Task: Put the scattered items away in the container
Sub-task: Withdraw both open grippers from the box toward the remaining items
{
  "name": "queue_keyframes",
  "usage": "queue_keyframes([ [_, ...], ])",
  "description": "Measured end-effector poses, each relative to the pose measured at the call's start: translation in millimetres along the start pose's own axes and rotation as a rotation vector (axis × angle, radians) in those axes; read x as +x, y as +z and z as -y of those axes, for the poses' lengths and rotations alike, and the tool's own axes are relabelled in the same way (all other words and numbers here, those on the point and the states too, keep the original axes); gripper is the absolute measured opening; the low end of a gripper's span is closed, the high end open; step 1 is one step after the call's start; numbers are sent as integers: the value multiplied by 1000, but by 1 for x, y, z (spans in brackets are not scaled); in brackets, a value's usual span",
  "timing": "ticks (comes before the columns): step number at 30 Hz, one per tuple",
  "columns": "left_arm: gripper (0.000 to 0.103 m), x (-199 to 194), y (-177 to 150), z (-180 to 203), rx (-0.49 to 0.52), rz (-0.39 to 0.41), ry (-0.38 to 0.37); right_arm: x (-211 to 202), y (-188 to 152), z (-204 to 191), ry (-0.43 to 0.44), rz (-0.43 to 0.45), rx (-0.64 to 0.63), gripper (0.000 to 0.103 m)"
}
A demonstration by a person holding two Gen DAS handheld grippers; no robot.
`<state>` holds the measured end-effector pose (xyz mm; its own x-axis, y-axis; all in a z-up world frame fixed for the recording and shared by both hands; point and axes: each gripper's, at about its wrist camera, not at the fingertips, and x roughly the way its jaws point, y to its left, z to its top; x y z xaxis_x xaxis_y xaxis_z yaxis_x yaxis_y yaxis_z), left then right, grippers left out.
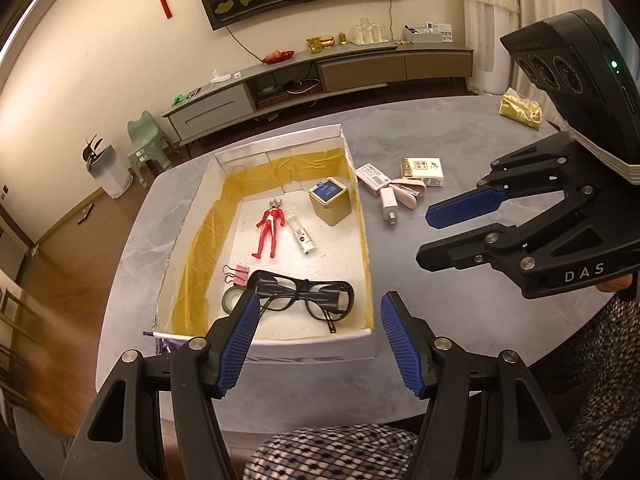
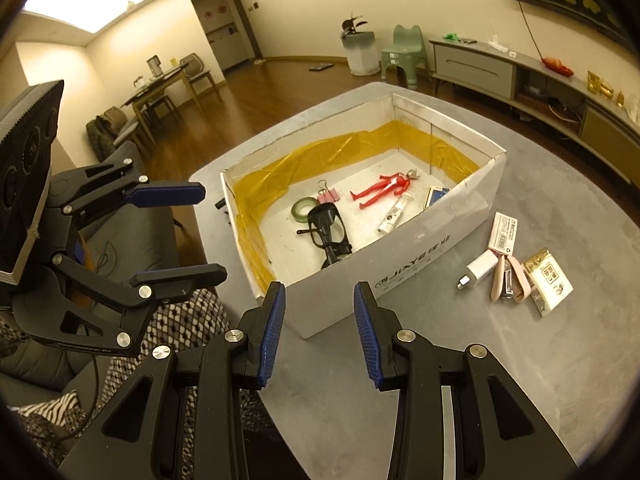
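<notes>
- Tongs: I'm holding the left gripper (image 1: 318, 344) and right gripper (image 2: 319, 334) wide apart, both empty.
- I'm eyeing the charger (image 2: 478, 272) lying outside the box (image 2: 400, 276): probably light, rigid, slick; I'm planning to pinch its flat sides.

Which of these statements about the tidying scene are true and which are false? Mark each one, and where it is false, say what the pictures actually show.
1. The black glasses lie inside the box. True.
2. The left gripper is shut on the glasses. False: its jaws stand open and hold nothing.
3. The white charger lies on the table, outside the box. True.
4. The red figure stands upright on the table. False: it lies flat inside the box.
5. The right gripper holds the pink stapler. False: it is open and empty; the stapler lies on the table beside the charger.
</notes>
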<state>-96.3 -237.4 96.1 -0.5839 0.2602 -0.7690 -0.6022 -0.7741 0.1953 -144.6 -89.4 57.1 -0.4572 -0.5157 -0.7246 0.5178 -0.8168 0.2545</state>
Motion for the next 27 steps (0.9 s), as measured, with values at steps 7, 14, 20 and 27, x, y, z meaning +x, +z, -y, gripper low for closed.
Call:
queue_keyframes([
  [7, 64, 4, -1, 25, -53, 27, -75, -19, -23, 30, 36, 59, 95, 39],
  [14, 64, 36, 16, 68, -37, 20, -151, -25, -50, 88, -19, 70, 243, 40],
  [20, 69, 81, 45, 85, -87, 28, -187, -18, -57, 140, -116, 55, 334, 46],
  [27, 69, 148, 73, 99, -113, 3, -159, 8, -44, 181, -160, 4, 286, 46],
])
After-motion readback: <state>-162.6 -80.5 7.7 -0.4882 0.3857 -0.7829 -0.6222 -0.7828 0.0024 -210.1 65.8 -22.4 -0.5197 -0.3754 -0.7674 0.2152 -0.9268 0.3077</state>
